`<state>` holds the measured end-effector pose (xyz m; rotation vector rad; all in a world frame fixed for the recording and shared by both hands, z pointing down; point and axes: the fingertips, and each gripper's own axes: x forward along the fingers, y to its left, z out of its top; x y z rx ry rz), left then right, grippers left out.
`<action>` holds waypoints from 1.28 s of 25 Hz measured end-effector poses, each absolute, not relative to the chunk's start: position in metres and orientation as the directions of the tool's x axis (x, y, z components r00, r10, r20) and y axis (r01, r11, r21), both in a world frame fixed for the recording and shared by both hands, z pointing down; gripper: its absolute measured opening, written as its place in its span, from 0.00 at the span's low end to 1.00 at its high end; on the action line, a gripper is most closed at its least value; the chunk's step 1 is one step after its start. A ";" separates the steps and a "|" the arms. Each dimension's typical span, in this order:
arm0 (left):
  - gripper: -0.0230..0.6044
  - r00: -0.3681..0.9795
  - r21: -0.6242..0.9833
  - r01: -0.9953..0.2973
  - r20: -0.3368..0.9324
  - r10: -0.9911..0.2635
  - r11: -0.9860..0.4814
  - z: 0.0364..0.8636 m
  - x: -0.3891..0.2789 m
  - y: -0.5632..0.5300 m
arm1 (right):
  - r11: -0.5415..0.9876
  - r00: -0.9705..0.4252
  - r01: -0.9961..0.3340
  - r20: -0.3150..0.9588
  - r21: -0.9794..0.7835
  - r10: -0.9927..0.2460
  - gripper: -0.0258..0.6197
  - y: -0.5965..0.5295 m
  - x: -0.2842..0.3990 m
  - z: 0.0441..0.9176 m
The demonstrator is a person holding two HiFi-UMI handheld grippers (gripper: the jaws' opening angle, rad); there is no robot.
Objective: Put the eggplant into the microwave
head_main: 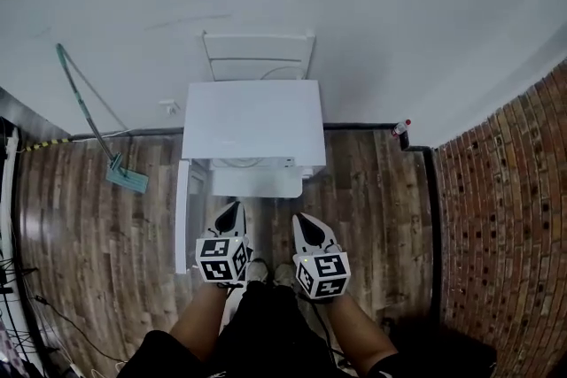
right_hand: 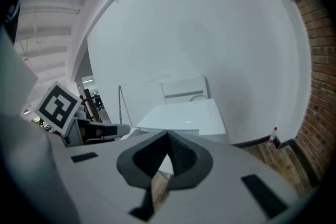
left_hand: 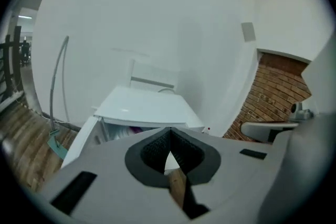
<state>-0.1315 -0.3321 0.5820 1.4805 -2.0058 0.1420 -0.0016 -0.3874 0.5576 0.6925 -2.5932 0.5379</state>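
Note:
A white microwave (head_main: 252,121) stands on the wood floor against the white wall, its door (head_main: 182,217) swung open to the left. In the left gripper view a small purple patch (left_hand: 135,129) shows inside the microwave's (left_hand: 147,105) opening; I cannot tell whether it is the eggplant. My left gripper (head_main: 232,210) hangs in front of the opening, shut with nothing between its jaws (left_hand: 169,134). My right gripper (head_main: 304,219) is beside it at about the same height, also shut and empty (right_hand: 168,138). Neither touches the microwave (right_hand: 184,115).
A mop with a teal head (head_main: 126,179) leans on the wall at the left. A white panel (head_main: 259,56) stands behind the microwave. A small bottle (head_main: 401,127) sits by the baseboard, a brick wall (head_main: 514,217) runs along the right, and cables (head_main: 27,297) lie at the far left.

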 end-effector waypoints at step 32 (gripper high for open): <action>0.03 -0.105 0.167 -0.975 0.224 -0.969 0.144 0.267 -0.132 -0.360 | 0.846 -0.845 -0.530 0.132 -0.063 -0.519 0.05 -0.395 -0.072 0.259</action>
